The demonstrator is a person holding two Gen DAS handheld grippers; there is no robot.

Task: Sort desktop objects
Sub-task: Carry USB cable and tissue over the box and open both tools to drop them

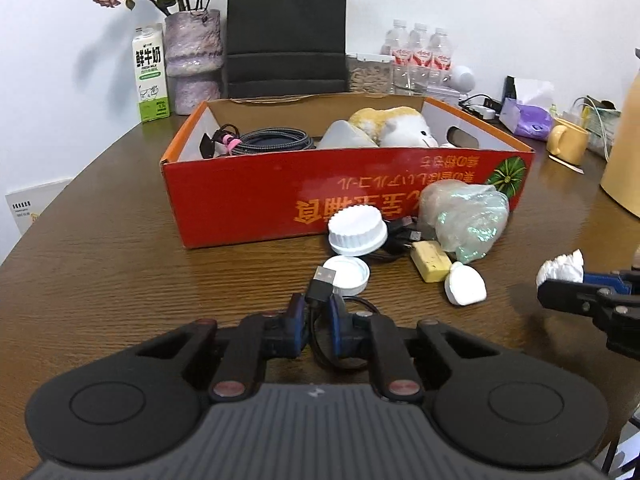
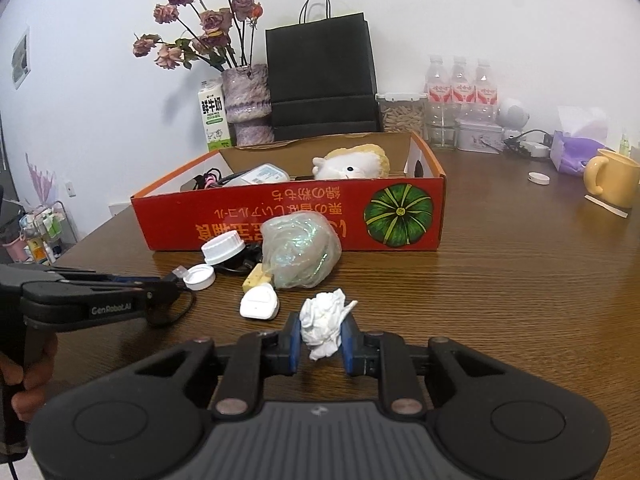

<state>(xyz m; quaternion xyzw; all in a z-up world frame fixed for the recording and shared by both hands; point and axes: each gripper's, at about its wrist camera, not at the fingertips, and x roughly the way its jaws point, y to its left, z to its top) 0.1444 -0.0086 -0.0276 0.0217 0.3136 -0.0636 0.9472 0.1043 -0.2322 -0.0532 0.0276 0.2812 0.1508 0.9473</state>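
We have the left gripper (image 1: 320,312) pinching the limp black USB cable (image 1: 320,286) just behind its stiff plug, and the right gripper (image 2: 322,338) squeezing a light, crushable tissue wad (image 2: 324,320), the red box (image 2: 288,216) ahead over the counter (image 2: 500,300).

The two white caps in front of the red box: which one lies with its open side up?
The smaller cap, nearer the left gripper, shows its hollow inside. The larger ridged cap lies closed side up.

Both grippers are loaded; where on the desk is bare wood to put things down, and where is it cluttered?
Bare tabletop lies left of the red box, and more between the box and the yellow mug. It is crowded in front of the box: white lids, plastic bag, white charger.
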